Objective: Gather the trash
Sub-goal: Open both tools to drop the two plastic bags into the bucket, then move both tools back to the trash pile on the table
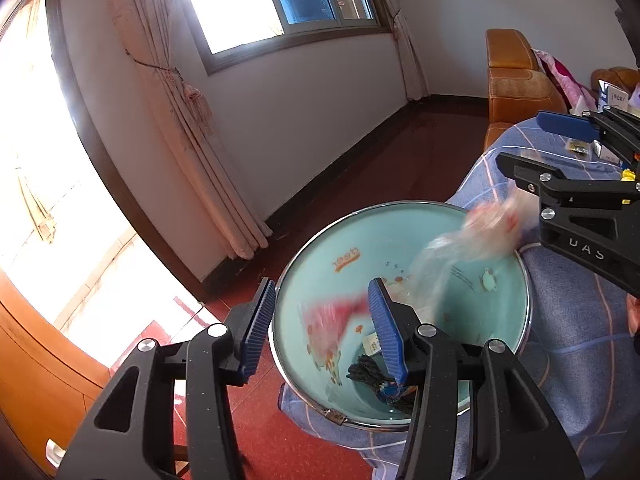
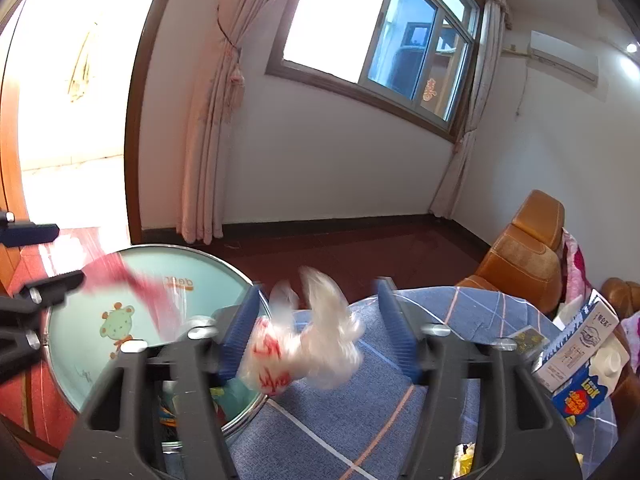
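Left wrist view shows the left gripper (image 1: 322,330) with its fingers spread and nothing between the pads; a red wrapper (image 1: 332,316), blurred, appears loose over the mouth of the teal bin (image 1: 320,256). The right gripper (image 2: 318,330) also stands with its fingers apart, and a white plastic bag with red print (image 2: 304,350) sits between them without being pinched, hanging just over the bin's metal rim.

The bag is the risk: it looks nearer the rim than the bin's middle, so it may catch on the edge and slide onto the blue plaid cloth (image 2: 360,408) instead of dropping in. The light wrapper may likewise drift past the rim toward the red floor (image 1: 280,440).

Open room lies over the bin and the floor beyond. On the right, a milk carton (image 2: 576,360) and small clutter crowd the cloth's far side.
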{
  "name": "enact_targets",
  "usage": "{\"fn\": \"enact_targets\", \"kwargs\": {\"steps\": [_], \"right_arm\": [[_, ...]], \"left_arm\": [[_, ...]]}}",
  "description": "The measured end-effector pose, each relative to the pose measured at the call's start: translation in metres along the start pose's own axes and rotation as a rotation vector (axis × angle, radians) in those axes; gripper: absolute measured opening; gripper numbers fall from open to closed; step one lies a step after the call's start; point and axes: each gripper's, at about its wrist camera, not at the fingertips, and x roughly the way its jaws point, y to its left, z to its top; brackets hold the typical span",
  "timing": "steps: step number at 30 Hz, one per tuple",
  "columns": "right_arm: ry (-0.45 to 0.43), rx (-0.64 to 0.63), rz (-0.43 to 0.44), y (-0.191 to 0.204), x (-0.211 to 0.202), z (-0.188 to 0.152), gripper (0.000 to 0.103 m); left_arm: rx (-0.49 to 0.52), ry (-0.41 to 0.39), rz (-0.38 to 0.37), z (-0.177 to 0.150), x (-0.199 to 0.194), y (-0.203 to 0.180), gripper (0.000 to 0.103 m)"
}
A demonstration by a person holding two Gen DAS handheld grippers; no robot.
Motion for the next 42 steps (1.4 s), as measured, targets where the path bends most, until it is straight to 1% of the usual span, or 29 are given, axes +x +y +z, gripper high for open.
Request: {"fn": "enact_targets", "kwargs": {"steps": [3,6,8,10,11,16,19,21,23,25,27,28,30,34,38,42], "right_arm": [[0.003,-0.004,-0.002,0.001,0.0,0.001,0.061],[0.001,-0.003,-0.002,0.001,0.0,0.001,0.062],[-0.001,-0.005,-0.005,0.001,-0.001,0.0,0.063],[-0.007,-0.004,-0.014,0.0,-0.003,0.0,0.068],[-0.009,-0.002,-0.018,-0.001,-0.003,0.0,0.068],[-0.005,0.045,-0.055,-0.011,-0.011,0.0,0.068],[0.015,0.101,-0.079,-0.022,-0.027,-0.002,0.068],[0.006,0.118,-0.097,-0.031,-0.046,-0.003,0.068],[-0.006,0.143,-0.132,-0.046,-0.075,-0.01,0.069],[-0.002,0.179,-0.172,-0.065,-0.103,-0.024,0.071],[0.021,0.232,-0.225,-0.088,-0.126,-0.041,0.072],[0.036,0.28,-0.257,-0.104,-0.139,-0.054,0.072],[0.072,0.362,-0.32,-0.134,-0.162,-0.081,0.073],[0.135,0.468,-0.421,-0.172,-0.192,-0.128,0.073],[0.168,0.538,-0.471,-0.193,-0.213,-0.164,0.074],[0.192,0.545,-0.511,-0.202,-0.228,-0.189,0.075]], "left_arm": [[-0.003,0.003,-0.001,0.0,0.001,0.0,0.049],[-0.003,0.004,0.002,0.0,0.001,0.0,0.052],[-0.002,0.004,0.001,-0.001,0.001,-0.001,0.054],[0.002,0.005,0.001,0.0,0.002,-0.002,0.056],[0.002,0.005,-0.001,0.0,0.002,-0.002,0.056],[0.011,0.003,-0.021,-0.001,0.001,-0.01,0.06],[0.018,-0.004,-0.04,-0.003,-0.002,-0.019,0.063],[0.021,-0.009,-0.058,-0.004,-0.006,-0.026,0.063],[0.021,-0.015,-0.093,-0.005,-0.011,-0.037,0.064],[0.033,-0.024,-0.12,-0.006,-0.016,-0.049,0.064],[0.051,-0.033,-0.147,-0.007,-0.023,-0.062,0.065],[0.059,-0.036,-0.166,-0.008,-0.026,-0.07,0.068],[0.074,-0.042,-0.194,-0.008,-0.032,-0.083,0.068],[0.111,-0.062,-0.255,-0.006,-0.051,-0.111,0.068],[0.152,-0.091,-0.299,0.002,-0.068,-0.138,0.069],[0.205,-0.119,-0.34,0.009,-0.084,-0.173,0.071]]}}
